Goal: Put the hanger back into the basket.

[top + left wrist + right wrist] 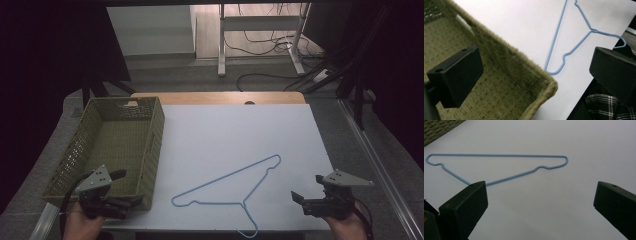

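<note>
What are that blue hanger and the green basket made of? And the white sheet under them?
The hanger looks like thin wire with a smooth, light blue coating: its line is very slim and evenly bent. The basket seems woven, in olive plastic or fibre; its walls show an open lattice and its floor a tight weave. Which one, I cannot tell. The sheet looks like matte white paper or board, flat and without glare.
</note>
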`<move>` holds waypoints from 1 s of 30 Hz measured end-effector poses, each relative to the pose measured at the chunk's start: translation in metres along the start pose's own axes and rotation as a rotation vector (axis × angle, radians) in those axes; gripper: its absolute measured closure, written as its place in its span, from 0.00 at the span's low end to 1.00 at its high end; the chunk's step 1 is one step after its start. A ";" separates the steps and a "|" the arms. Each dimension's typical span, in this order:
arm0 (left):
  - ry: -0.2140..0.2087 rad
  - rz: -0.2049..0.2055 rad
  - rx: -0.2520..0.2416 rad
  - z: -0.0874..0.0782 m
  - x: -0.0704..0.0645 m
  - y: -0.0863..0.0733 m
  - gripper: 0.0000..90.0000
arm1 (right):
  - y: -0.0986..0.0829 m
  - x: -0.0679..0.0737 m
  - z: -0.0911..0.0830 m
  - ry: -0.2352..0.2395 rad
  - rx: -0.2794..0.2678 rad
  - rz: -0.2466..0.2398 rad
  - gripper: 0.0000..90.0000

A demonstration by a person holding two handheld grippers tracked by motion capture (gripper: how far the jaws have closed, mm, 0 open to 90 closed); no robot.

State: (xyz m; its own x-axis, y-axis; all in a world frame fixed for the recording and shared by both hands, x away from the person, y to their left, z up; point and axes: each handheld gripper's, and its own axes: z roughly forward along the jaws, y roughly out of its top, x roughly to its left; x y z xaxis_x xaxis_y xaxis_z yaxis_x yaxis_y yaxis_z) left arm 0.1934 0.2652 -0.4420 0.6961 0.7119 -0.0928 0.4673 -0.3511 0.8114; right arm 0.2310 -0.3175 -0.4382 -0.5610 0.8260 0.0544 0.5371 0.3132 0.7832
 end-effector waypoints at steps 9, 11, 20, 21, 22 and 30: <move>-0.018 -0.010 0.030 0.005 -0.010 0.019 0.00 | -0.001 0.002 -0.001 0.001 0.004 -0.003 0.00; -0.026 0.005 0.047 0.009 -0.015 0.023 0.00 | -0.001 0.001 -0.001 -0.001 0.004 -0.002 0.00; -0.084 0.080 0.088 0.027 -0.029 0.044 0.04 | -0.002 0.000 -0.003 -0.009 0.003 -0.002 0.00; -0.088 0.090 0.089 0.029 -0.031 0.046 0.04 | -0.002 0.000 -0.003 -0.009 0.003 -0.002 0.00; -0.094 0.103 0.097 0.032 -0.033 0.050 0.04 | -0.002 0.000 -0.002 -0.009 0.003 -0.002 0.00; -0.186 0.201 0.127 0.064 -0.052 0.071 0.12 | -0.002 0.001 -0.002 -0.005 0.000 0.003 0.00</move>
State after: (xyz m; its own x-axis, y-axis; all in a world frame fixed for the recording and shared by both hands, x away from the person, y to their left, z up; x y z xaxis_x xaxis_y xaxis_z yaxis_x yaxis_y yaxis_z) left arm 0.2256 0.1645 -0.4172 0.8638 0.5013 -0.0511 0.3663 -0.5550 0.7469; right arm 0.2283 -0.3186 -0.4381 -0.5565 0.8291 0.0537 0.5388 0.3110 0.7829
